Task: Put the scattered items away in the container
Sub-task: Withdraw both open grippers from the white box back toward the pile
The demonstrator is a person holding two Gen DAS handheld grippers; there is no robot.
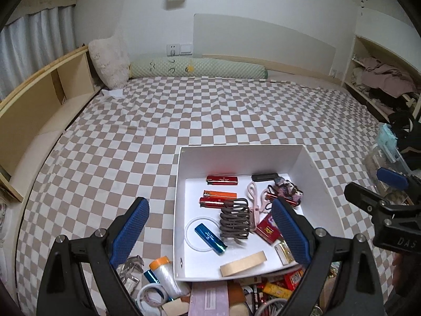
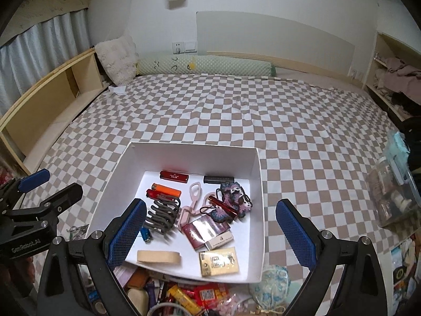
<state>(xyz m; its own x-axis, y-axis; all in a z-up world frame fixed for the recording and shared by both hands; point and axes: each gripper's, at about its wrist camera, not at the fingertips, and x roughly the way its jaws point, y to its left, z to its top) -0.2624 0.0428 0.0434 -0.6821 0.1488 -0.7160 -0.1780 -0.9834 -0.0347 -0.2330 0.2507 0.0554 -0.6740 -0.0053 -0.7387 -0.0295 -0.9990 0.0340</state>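
1. On the far left, wooden shelving [image 1: 39, 105] runs along the bed's edge, with a white fluffy pillow [image 1: 109, 63] and a long green bolster [image 1: 197, 67] at the head of the checkered bedsheet [image 1: 210, 110]
2. The left gripper [image 1: 210, 234] hangs with its blue-padded fingers spread wide and nothing between them; one finger sits over the sheet, the other over the box's near right part
3. Below it, loose items lie on the bed just outside the box's near wall: a clear roll with an orange cap [image 1: 167, 276], a ring of white tape [image 1: 151, 299] and a heap of small packets [image 1: 279, 287]
4. The white box [image 1: 302, 158] rests on the bed in the middle of both views, open at the top
5. Inside it, from left: a blue lighter [image 1: 210, 239] lying across a clear ring [image 1: 196, 233], a red lighter [image 1: 222, 179] near the far wall, an orange lighter [image 1: 219, 194], a grey hair claw [image 1: 235, 221], a beige tape roll [image 1: 243, 263] by the near wall, and a knitted pouch [image 1: 285, 188]
6. A gold packet [image 2: 219, 262] lies in the near right corner
7. The right gripper [image 2: 210, 234] is likewise wide open and empty, one finger over the box, the other over the sheet
8. A clear plastic container [image 2: 394, 197] stands at the far right
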